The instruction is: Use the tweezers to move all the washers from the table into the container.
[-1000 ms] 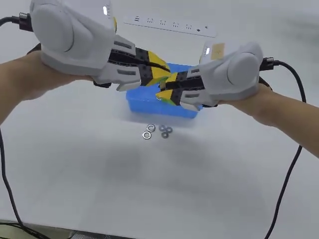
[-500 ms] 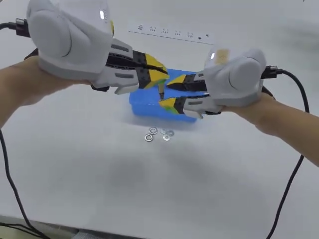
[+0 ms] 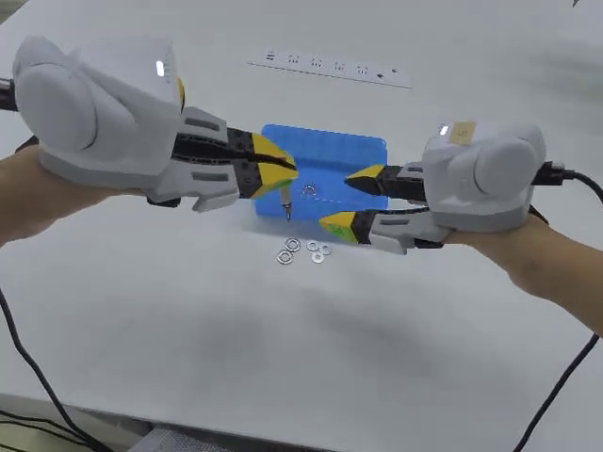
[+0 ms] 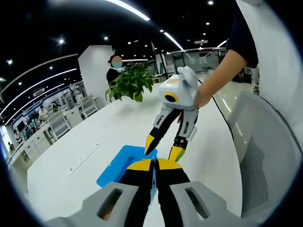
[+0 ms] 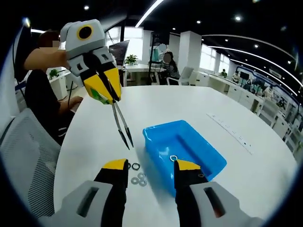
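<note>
Two jaws of the left gripper [image 3: 283, 174] are clamped on the tweezers [image 3: 286, 202], whose empty tips are hung by the near edge of the container [image 3: 325, 141]. The right gripper [image 3: 349, 200] is spread open, empty, and has been drawn away rightward since a second ago, so another pick is judged ready. One washer [image 3: 309, 192] is counted inside; five washers [image 3: 303, 251] seem left on the table [image 3: 283, 358], just nearer.
</note>
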### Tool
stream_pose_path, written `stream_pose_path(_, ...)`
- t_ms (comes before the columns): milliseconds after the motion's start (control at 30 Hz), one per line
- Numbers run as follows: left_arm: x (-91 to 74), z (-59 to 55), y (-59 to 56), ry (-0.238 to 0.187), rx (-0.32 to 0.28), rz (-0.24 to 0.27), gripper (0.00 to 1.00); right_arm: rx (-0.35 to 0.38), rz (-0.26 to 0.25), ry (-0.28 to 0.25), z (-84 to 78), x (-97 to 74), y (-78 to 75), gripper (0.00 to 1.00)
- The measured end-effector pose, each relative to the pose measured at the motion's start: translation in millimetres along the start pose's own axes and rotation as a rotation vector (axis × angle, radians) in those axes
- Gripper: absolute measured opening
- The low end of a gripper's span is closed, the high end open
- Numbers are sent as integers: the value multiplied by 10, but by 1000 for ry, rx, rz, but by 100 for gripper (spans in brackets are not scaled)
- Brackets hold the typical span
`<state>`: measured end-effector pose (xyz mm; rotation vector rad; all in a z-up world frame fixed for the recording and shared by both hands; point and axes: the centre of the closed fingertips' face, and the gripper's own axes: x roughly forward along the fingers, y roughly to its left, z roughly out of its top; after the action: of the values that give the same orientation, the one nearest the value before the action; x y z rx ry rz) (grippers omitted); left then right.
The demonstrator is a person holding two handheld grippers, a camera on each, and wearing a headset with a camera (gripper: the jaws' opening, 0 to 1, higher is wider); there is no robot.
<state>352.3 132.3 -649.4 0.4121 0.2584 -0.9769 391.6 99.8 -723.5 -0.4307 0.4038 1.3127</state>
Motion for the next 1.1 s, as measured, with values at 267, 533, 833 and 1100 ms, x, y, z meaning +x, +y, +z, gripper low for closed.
stream_pose_path(267, -13, -89, -82, 3, -17, -13, 5, 43, -21, 5, -211, -198, 72, 56)
stream_pose_path(533, 30, -225, -136, 6, -32, -22, 5, 93, 22, 37, -466, -241, 265, 69)
stream_pose_path(833, 112, -347, -161, 6, -63, -45, 5, 125, 97, 47, -586, -180, 502, 88)
stream_pose_path(1100, 183, -404, -189, 20, -78, -61, 5, 130, 128, 67, -662, -138, 580, 99)
